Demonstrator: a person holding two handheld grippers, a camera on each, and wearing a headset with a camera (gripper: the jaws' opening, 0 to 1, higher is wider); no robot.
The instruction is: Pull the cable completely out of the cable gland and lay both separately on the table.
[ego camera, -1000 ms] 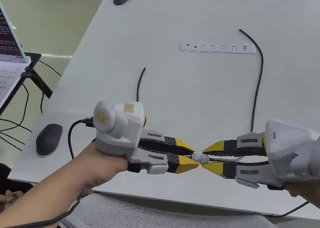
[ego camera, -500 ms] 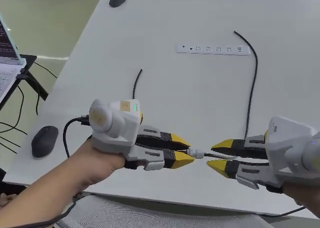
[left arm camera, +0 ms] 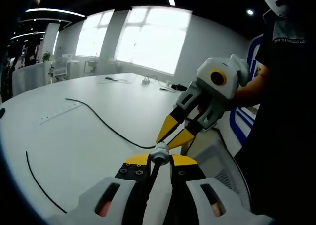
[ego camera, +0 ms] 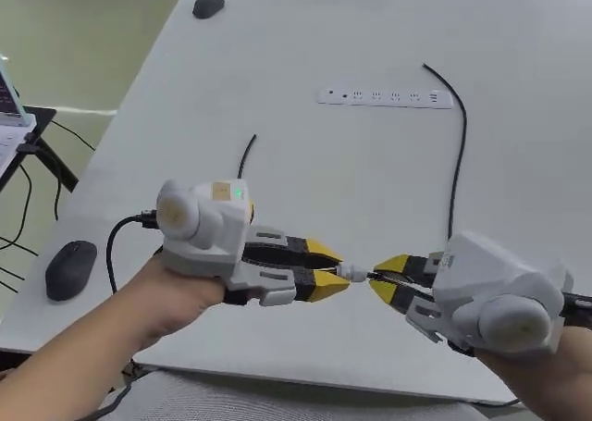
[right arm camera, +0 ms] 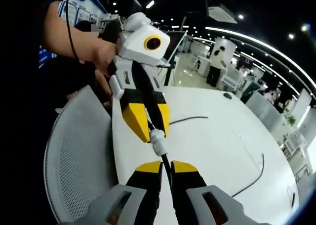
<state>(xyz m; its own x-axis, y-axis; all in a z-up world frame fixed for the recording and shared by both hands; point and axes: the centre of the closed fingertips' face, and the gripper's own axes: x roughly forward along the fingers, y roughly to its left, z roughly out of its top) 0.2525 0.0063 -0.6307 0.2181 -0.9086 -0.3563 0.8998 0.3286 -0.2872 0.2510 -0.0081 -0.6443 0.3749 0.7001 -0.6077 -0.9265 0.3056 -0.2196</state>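
Head view: the work is held in the air over the table [ego camera: 305, 162] edge nearest us, at about 6 o'clock in the frame.

The left gripper [ego camera: 340, 273] comes in from 9 o'clock. Its fingers are narrowed onto the near end of the white cable gland [ego camera: 351, 273], which sticks out just past the yellow tips. We cannot tell whether they pinch the gland body itself or the stub right behind it.

The right gripper [ego camera: 377, 277] comes in from 3 o'clock. Its fingers are closed on the thin black cable [right arm camera: 166, 166] just beside the gland. A short bare run of cable shows between the two sets of tips.

Why held so: we judge that the two grippers face each other along one line, so that the pull runs straight along the gland's bore and does not kink the cable. Gripping close to the gland keeps the thin cable from bowing.

Status: the cable is not yet free, since it enters the gland in the right gripper view. Neither part is on the table.

Lay-down space: we see bare tabletop toward 12 o'clock, short of the power strip [ego camera: 384, 98] and of the loose black wire [ego camera: 456, 171] at 1 o'clock.

Risk: the fingers may slip along the smooth cable jacket.
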